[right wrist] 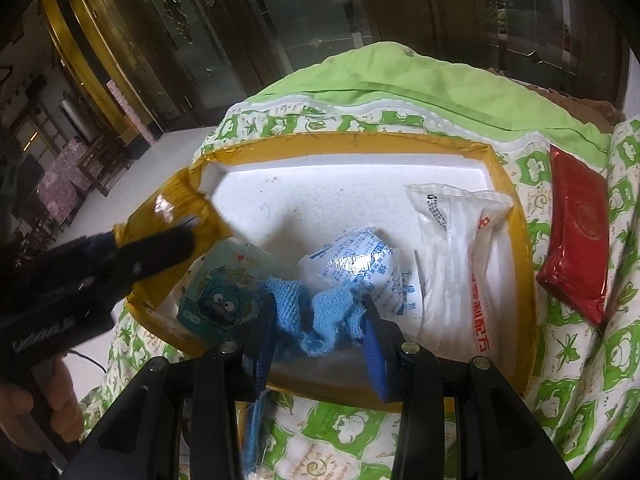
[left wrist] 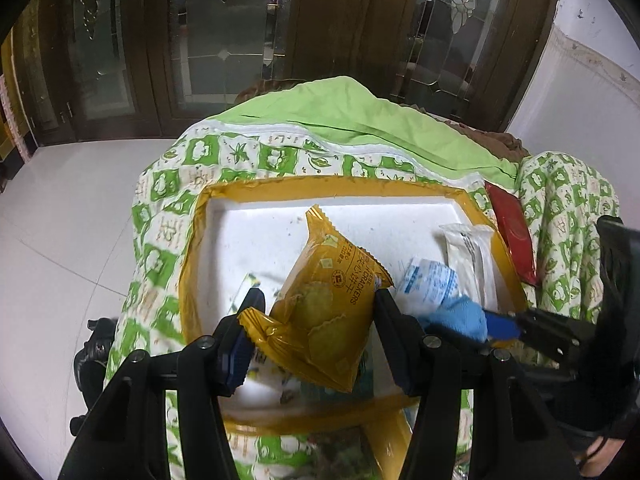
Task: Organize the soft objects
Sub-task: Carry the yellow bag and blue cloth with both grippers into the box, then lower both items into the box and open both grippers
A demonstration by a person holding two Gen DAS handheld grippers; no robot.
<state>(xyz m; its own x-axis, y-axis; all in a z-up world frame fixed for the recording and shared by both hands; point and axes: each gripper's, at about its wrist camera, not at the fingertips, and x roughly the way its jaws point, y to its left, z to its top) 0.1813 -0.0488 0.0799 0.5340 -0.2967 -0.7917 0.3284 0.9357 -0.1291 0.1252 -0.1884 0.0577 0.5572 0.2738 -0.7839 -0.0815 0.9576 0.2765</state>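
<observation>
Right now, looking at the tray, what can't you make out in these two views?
- Left wrist view: packets under the yellow cracker packet, hidden by it and the left claw.
- Right wrist view: the blue cloth's lower end, hidden behind the right claw.
- Right wrist view: the cartoon packet's left edge, covered by the other claw.

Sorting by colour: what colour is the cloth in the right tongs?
Light blue cloth, clearest in the right wrist view.
</observation>
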